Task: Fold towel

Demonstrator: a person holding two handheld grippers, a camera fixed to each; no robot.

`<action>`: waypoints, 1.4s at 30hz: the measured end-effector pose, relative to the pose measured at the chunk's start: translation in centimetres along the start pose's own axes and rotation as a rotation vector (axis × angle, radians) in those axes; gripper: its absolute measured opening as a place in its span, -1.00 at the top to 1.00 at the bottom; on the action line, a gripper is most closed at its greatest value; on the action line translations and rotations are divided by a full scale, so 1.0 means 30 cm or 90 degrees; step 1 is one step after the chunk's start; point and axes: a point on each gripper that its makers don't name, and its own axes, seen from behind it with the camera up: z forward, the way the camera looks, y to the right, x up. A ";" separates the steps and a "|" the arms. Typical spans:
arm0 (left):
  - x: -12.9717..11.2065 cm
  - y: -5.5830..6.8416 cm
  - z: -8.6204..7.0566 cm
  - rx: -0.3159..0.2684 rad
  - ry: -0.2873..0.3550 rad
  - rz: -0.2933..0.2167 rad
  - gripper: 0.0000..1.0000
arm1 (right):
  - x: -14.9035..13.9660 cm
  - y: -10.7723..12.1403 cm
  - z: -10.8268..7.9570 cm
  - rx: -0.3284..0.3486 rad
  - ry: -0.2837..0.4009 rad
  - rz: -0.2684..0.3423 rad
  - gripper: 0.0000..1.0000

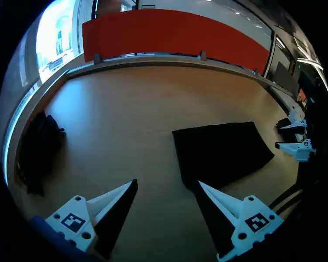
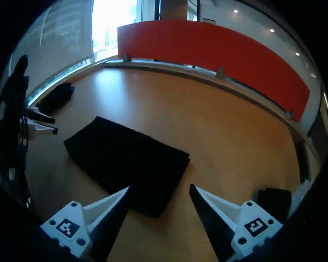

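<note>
A black towel [image 1: 223,153] lies flat and folded on the wooden table, to the right of centre in the left gripper view. My left gripper [image 1: 166,185] is open above the table, its right finger over the towel's near corner, with nothing held. In the right gripper view the same towel [image 2: 127,163] lies ahead and to the left. My right gripper [image 2: 159,190] is open over the towel's near edge and holds nothing. Each gripper appears far off in the other's view: the right gripper [image 1: 295,137] at the towel's far side, the left gripper [image 2: 39,122] at the left edge.
A wooden table [image 1: 133,113] carries everything, bounded at the back by an orange partition [image 1: 172,35]. A dark bag [image 1: 39,148] lies at the left of the left gripper view. Another dark object [image 2: 277,201] rests at the table's right edge in the right gripper view.
</note>
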 end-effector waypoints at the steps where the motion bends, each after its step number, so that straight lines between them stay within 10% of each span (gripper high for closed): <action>1: -0.002 -0.004 -0.005 0.003 0.000 -0.003 -0.84 | -0.002 -0.001 0.001 0.003 0.000 -0.001 -0.93; 18: -0.068 -0.072 -0.099 0.035 -0.005 -0.032 -0.84 | -0.175 -0.001 0.022 0.041 -0.058 -0.055 -0.84; 42: -0.125 -0.106 -0.138 0.046 -0.015 -0.054 -0.84 | -0.223 -0.002 0.026 0.084 -0.105 -0.103 0.31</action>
